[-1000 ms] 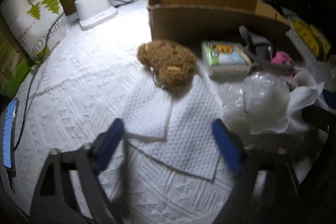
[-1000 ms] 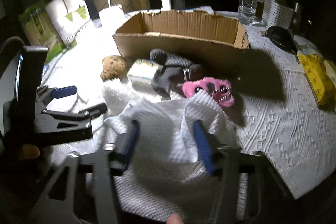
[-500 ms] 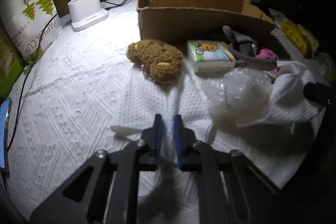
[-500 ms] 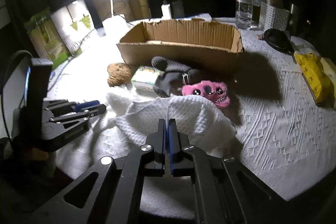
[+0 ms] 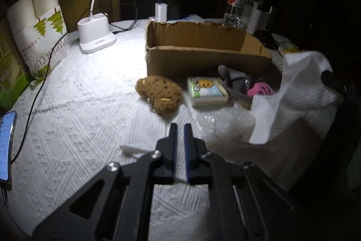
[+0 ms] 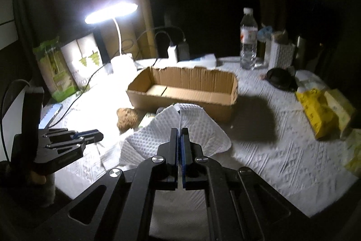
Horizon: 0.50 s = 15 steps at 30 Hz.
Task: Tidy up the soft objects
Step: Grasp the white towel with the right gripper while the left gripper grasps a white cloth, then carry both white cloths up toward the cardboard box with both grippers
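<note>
My right gripper (image 6: 180,129) is shut on a white paper towel (image 6: 180,125) and holds it lifted above the table; the towel also hangs at the right of the left wrist view (image 5: 300,92). My left gripper (image 5: 179,125) is shut and holds nothing I can see, low over the tablecloth; it also shows in the right wrist view (image 6: 90,136). A brown plush (image 5: 161,94), a tissue pack (image 5: 206,88), a grey sock (image 5: 234,78) and a pink plush (image 5: 259,89) lie in front of the open cardboard box (image 5: 203,55). Crumpled clear plastic (image 5: 225,125) lies beside the towel.
A white desk lamp (image 5: 96,35), a paper-cup sleeve (image 5: 38,31) and a phone (image 5: 6,143) are at the left. A water bottle (image 6: 248,40), a black object (image 6: 281,78) and yellow packs (image 6: 320,112) are at the back right. Cables run behind the box.
Both grippers went from open to shut. The right one closed on the paper towel and lifted it up and back, uncovering the clear plastic. The left one rose and pulled back.
</note>
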Each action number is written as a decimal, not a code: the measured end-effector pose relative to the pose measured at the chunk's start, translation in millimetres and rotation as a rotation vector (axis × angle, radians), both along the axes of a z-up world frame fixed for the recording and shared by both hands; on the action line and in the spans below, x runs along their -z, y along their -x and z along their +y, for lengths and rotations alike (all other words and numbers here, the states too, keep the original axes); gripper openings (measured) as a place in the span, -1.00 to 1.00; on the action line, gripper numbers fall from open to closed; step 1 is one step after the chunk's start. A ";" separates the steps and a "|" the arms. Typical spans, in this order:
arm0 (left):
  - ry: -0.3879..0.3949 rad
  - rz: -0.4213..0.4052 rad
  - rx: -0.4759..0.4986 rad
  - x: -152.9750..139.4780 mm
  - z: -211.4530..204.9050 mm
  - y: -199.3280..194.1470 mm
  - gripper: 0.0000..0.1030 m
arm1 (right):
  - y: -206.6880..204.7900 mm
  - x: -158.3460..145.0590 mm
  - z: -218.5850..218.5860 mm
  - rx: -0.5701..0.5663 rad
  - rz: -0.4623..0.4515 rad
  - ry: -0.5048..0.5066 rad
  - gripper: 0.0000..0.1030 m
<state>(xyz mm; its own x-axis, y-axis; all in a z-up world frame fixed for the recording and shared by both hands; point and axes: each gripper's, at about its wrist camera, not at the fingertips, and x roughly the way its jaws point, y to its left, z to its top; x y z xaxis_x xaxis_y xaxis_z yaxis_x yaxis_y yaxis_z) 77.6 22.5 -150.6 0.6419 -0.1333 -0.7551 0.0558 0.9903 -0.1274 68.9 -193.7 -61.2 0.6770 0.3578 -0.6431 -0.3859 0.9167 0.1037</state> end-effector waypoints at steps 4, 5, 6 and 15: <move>0.006 0.062 -0.013 18.5 5.4 -5.9 -0.82 | -2.3 -4.5 -7.6 0.014 -0.019 -0.002 -0.97; -0.016 0.081 -0.013 24.4 4.8 -8.8 -0.65 | -3.6 -3.8 -9.5 0.019 -0.019 -0.002 -0.97; -0.029 0.092 -0.009 29.6 4.1 -11.2 -0.47 | -4.2 -2.6 -11.0 0.023 -0.016 -0.002 -0.97; -0.109 0.110 0.031 50.1 -10.1 -24.5 0.50 | -9.0 7.3 -24.1 0.048 0.003 -0.034 -0.97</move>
<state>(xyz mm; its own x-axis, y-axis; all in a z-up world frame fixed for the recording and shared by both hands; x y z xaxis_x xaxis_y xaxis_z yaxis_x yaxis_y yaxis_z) 102.1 12.5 -200.7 0.5512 -0.0651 -0.8319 0.0783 0.9966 -0.0261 78.0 -217.8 -68.5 0.6919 0.3465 -0.6334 -0.3412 0.9301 0.1361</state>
